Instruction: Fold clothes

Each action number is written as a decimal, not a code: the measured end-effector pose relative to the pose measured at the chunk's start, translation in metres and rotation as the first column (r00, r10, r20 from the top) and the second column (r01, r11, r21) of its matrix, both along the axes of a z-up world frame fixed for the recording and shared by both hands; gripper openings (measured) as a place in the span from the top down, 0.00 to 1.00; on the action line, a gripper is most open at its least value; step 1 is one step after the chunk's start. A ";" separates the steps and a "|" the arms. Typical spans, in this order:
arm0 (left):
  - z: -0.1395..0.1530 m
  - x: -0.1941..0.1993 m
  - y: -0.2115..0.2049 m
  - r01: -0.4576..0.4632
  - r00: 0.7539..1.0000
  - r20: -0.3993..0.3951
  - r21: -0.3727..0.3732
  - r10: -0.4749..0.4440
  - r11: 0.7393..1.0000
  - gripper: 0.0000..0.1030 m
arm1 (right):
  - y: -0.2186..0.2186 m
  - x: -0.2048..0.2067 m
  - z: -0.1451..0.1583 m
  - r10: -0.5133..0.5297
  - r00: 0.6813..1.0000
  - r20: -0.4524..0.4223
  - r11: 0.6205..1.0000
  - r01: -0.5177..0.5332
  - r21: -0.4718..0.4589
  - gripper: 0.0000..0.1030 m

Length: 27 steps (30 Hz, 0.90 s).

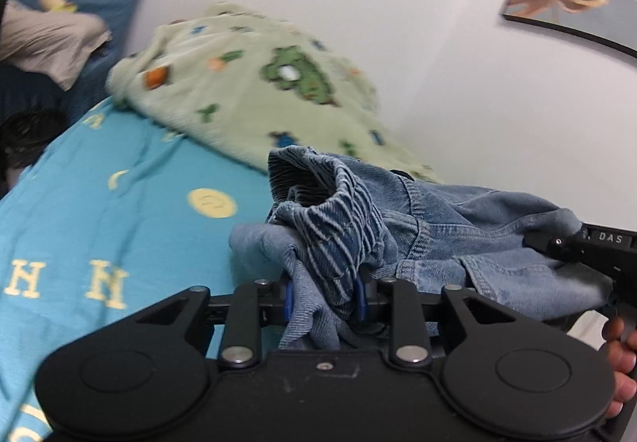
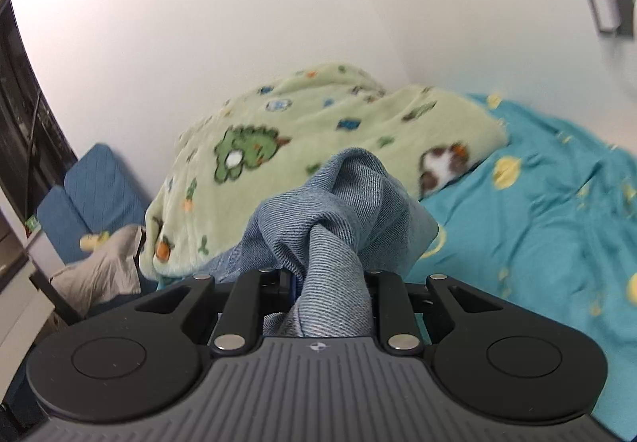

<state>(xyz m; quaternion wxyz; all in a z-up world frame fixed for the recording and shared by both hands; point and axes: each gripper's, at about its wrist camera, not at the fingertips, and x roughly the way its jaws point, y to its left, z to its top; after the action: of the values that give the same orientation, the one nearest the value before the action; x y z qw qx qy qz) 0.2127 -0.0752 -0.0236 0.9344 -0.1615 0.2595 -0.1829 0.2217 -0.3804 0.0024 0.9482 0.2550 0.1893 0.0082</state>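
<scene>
Left wrist view showed the left gripper (image 1: pixel 324 296) and right gripper (image 2: pixel 330 296) both pinching the jeans (image 1: pixel 458 239) tight, so pulling evenly would keep them flat.

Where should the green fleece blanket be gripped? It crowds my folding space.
Grip the green fleece blanket at its loose front edge on the teal sheet, coming in low from the sheet side. It is heaped against the wall, so only that edge is open.
</scene>
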 end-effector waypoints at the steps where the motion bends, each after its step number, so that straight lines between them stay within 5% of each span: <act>1: 0.005 -0.004 -0.010 0.012 1.000 0.009 -0.004 -0.012 1.000 0.76 | -0.011 -0.008 0.005 -0.010 1.000 0.012 1.000 0.010 -0.005 0.80; 8: 0.045 -0.038 -0.100 0.113 0.989 0.093 -0.015 -0.111 0.993 0.76 | -0.089 -0.062 0.042 -0.079 0.992 0.099 0.996 0.083 -0.037 0.80; 15: 0.055 -0.060 -0.206 0.234 0.964 0.136 -0.023 -0.229 0.972 0.76 | -0.172 -0.118 0.061 -0.163 0.972 0.168 0.982 0.176 -0.068 0.80; 27: -0.017 -0.069 -0.337 0.419 0.905 0.080 0.005 -0.418 0.908 0.76 | -0.283 -0.186 0.006 -0.305 0.939 0.158 0.938 0.325 -0.121 0.80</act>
<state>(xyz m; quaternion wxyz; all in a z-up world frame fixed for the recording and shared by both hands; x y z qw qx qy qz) 0.1435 -0.4127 -0.0404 0.8820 -0.1006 0.2498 -0.3867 0.0361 -0.6637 0.0082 0.9640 0.2112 0.0803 -0.1405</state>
